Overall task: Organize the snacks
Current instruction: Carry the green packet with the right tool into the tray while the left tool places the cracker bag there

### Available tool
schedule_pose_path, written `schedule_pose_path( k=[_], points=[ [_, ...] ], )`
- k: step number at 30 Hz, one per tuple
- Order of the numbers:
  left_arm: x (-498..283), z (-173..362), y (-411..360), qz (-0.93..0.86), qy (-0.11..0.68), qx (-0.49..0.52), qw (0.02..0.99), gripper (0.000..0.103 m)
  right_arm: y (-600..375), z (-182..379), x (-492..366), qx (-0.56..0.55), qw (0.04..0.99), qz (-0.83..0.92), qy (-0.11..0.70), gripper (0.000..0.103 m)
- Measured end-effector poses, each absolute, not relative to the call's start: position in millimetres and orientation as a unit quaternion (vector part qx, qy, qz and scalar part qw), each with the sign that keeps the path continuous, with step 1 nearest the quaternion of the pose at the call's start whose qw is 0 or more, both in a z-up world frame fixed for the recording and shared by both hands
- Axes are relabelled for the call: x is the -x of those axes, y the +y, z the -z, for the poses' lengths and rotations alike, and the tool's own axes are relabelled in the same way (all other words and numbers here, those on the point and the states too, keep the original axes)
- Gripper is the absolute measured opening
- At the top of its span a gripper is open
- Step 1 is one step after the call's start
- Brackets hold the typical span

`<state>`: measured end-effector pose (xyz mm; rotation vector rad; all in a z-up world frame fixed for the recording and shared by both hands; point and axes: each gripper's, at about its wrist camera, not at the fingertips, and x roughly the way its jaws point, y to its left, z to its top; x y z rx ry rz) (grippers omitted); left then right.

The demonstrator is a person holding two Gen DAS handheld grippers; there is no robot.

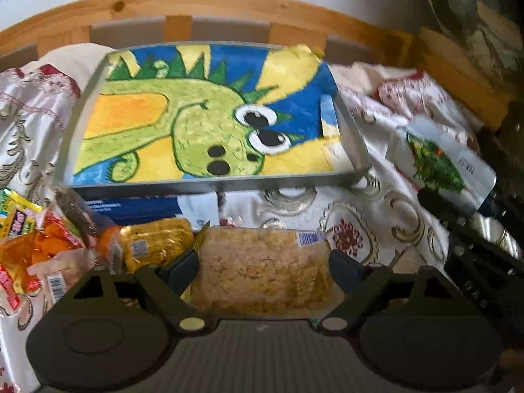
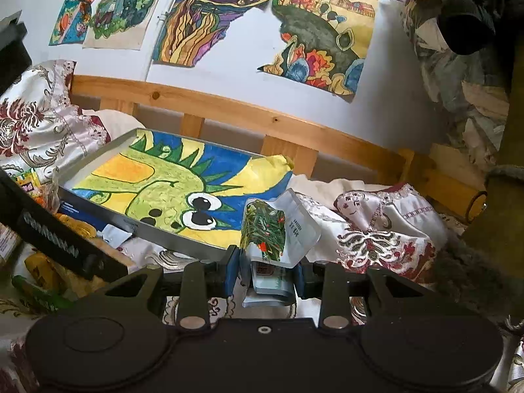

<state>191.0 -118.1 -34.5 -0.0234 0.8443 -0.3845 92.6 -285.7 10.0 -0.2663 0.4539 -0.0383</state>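
Left gripper (image 1: 263, 270) spread wide around clear pack of yellow snack (image 1: 265, 271), fingers at either side; contact unclear. Right gripper (image 2: 266, 275) clamps white pouch (image 2: 278, 229), held upright just before grey tray (image 2: 170, 239) lined with dragon drawing (image 2: 170, 190). More packets (image 1: 42, 245) heaped at left on patterned cloth (image 1: 353, 226).

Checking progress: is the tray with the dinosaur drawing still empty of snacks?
Empty. The tray shows only its dinosaur drawing; the crumbly snack pack sits outside it between the left tongs.

Green dragon drawing (image 1: 203, 121) on yellow-blue; white-green pouch (image 2: 278, 229).
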Motion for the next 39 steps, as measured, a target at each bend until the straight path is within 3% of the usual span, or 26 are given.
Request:
schedule_pose_path(
  k=[16,31,34,36,39],
  points=[
    [-250.8,7.6,-100.8,0.152,0.324,0.101,0.928,0.089,-281.4,8.4,-165.1,0.085,0.977,0.005,0.194,0.035],
    [-313.0,52.6,-117.2,0.129,0.316,0.084,0.936,0.089,-281.2,44.2,-232.6,0.048,0.966,-0.005,0.253,0.036],
    [-313.2,54.7,-118.1,0.128,0.321,0.081,0.935,0.09,-281.0,44.2,-232.0,0.047,0.966,-0.006,0.253,0.042],
    [-312.6,54.7,-117.4,0.125,0.325,0.082,0.934,0.091,-280.4,43.4,-231.1,0.05,0.966,-0.005,0.253,0.056],
    [-309.9,53.0,-111.8,0.123,0.328,0.099,0.931,0.095,-279.4,41.1,-228.6,0.055,0.967,-0.005,0.249,0.067]
  ],
)
